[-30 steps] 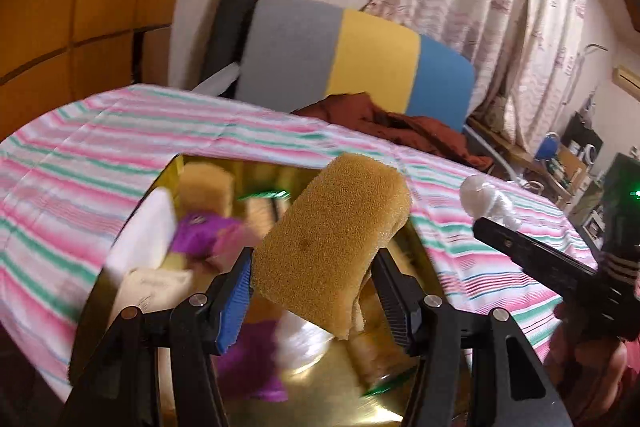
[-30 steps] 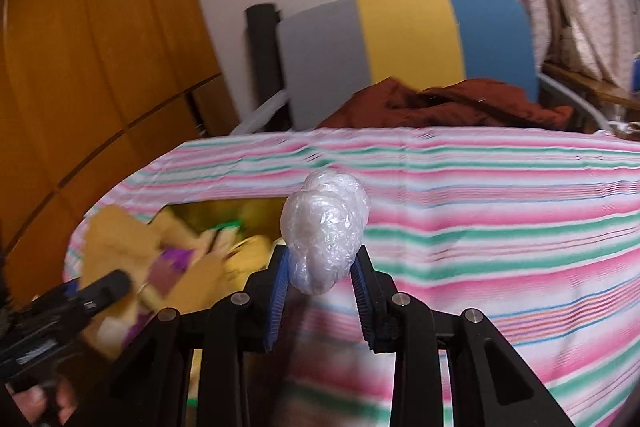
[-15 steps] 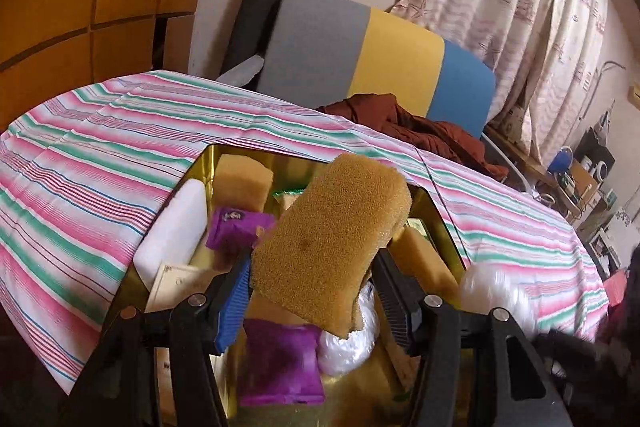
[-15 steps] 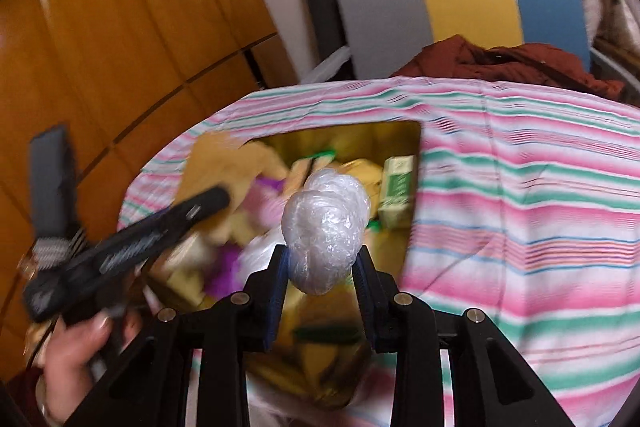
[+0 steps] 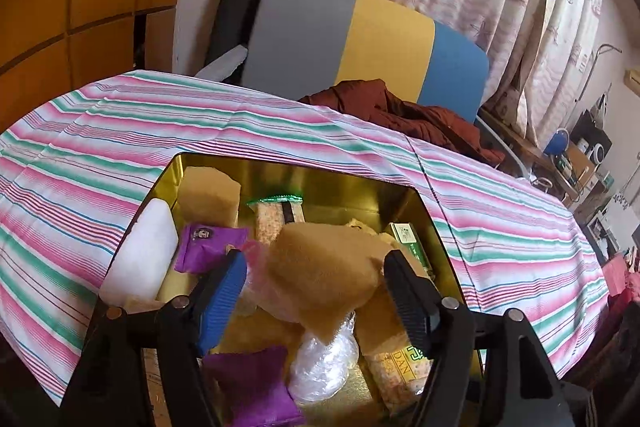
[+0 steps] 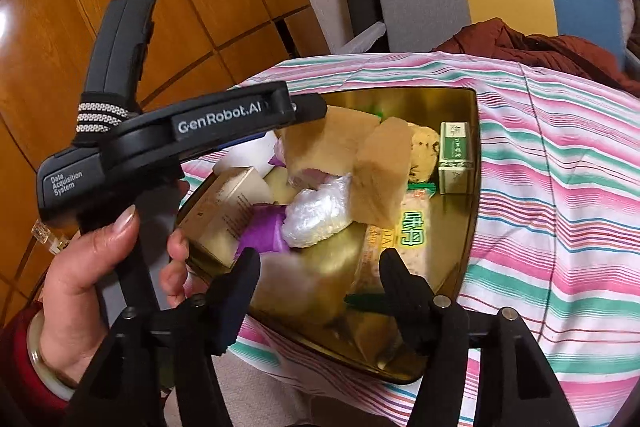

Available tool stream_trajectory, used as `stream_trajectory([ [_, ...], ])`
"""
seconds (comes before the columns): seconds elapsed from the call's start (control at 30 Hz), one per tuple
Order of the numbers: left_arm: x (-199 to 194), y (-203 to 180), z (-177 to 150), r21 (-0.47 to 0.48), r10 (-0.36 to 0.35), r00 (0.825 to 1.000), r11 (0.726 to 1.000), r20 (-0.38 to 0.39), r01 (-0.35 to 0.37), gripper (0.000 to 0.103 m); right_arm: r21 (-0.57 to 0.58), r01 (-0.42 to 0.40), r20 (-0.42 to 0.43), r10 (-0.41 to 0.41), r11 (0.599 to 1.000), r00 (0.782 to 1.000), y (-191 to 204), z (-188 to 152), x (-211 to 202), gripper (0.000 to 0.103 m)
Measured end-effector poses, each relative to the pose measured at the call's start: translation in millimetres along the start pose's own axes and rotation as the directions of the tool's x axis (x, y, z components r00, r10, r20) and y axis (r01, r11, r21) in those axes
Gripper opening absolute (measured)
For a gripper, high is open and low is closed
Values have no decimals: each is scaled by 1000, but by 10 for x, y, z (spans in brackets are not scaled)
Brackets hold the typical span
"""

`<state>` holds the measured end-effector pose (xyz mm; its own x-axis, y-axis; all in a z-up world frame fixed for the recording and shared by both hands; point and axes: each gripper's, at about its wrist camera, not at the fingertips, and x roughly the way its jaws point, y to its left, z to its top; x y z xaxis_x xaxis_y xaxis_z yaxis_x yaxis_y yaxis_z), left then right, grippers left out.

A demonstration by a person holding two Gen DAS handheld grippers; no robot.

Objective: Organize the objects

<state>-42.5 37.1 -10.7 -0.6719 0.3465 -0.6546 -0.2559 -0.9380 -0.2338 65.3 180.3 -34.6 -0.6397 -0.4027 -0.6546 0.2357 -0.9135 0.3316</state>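
A gold tin (image 5: 280,163) full of small goods sits on the striped tablecloth (image 5: 120,131). My left gripper (image 5: 314,261) hangs over it with jaws opening; the tan sponge (image 5: 320,267) is blurred between the fingers, free of the pads and dropping onto the pile. In the right wrist view the tin (image 6: 472,187) lies below my right gripper (image 6: 320,255), whose jaws are also opening. A blurred whitish plastic-wrap ball (image 6: 288,279) falls between its fingers. The left gripper (image 6: 304,107), held by a hand (image 6: 100,259), reaches over the tin's far side there.
In the tin lie another plastic ball (image 5: 324,359), purple packets (image 5: 208,243), a white bar (image 5: 144,255), a green box (image 6: 456,155), snack packs (image 6: 412,227) and a beige carton (image 6: 228,207). A striped chair (image 5: 360,43) with red-brown cloth (image 5: 400,111) stands behind the table.
Both grippers moved in over the tin, then spread their jaws. The sponge has slipped out of the left grip, and the plastic ball out of the right.
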Motion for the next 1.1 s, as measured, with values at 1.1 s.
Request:
stream_trajectory([
  [1.1,-836,73,-189,33,334,940,941,69,-337,72,-9,474,-29,-475,880,880,98,528,-18,103],
])
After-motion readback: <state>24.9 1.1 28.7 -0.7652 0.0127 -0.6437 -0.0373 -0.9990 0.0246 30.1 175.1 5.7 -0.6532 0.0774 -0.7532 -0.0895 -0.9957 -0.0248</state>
